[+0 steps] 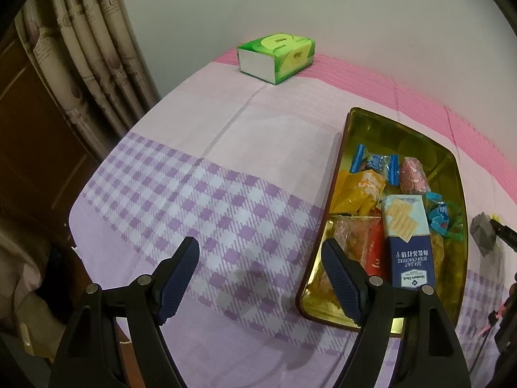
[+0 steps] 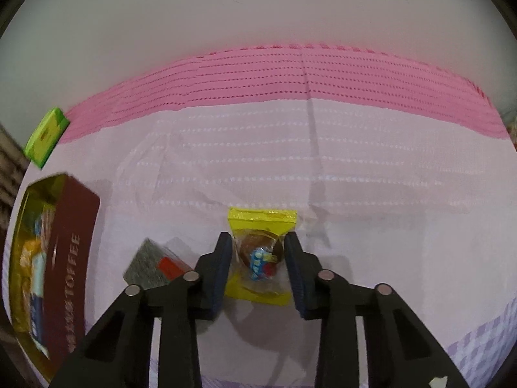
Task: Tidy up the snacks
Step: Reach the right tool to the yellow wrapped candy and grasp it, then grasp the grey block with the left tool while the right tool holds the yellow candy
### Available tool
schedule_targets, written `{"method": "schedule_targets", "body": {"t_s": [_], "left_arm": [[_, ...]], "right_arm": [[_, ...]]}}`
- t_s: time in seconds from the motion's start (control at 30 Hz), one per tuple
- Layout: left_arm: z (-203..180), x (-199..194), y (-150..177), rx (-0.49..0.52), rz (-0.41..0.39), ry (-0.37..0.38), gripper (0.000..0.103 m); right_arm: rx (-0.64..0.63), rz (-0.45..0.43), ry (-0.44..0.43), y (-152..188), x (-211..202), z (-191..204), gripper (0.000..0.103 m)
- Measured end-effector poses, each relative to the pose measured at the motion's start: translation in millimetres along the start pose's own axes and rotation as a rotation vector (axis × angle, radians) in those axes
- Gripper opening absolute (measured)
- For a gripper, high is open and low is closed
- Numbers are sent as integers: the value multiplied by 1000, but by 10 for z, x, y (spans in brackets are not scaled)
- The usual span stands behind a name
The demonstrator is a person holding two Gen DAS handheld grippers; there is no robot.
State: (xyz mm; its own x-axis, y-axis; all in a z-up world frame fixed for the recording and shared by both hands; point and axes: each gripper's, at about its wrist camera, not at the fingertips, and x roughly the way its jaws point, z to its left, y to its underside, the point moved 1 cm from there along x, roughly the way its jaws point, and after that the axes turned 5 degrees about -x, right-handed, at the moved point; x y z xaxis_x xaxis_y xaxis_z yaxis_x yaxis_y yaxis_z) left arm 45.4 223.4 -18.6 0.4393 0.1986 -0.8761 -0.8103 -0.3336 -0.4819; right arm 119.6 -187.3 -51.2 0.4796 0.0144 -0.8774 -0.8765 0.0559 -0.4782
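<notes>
A gold-lined toffee tin [image 1: 350, 148] with dark red walls holds several snacks, among them a blue soda cracker box [image 1: 407, 239], a yellow bag [image 1: 360, 190] and a pink packet [image 1: 413, 176]. My left gripper [image 1: 260, 252] is open and empty over the cloth, left of the tin. In the right wrist view, my right gripper [image 2: 258, 242] has its jaws closed against both sides of a yellow-edged clear snack packet [image 2: 260, 255] lying on the cloth. The tin [image 2: 72, 249] sits at the far left there. A grey and red packet [image 2: 155, 263] lies left of the gripper.
A green tissue box [image 1: 276, 56] stands at the far edge by the wall, also in the right wrist view [image 2: 45, 135]. Curtains [image 1: 87, 61] hang to the left, beyond the table edge. The pink and purple-checked cloth [image 1: 200, 148] covers the table.
</notes>
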Motion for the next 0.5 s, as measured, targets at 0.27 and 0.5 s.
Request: {"method": "schedule_targets", "body": {"t_s": [0.27,0.5], "left_arm": [[-92,56,48,26,2,-25,78],[-120,69,55,38,-10,-44,78]], "right_arm": [[-111,-52,-27,101,-35,15,27],[-120,-45,-96,231,-114,121,25]]}}
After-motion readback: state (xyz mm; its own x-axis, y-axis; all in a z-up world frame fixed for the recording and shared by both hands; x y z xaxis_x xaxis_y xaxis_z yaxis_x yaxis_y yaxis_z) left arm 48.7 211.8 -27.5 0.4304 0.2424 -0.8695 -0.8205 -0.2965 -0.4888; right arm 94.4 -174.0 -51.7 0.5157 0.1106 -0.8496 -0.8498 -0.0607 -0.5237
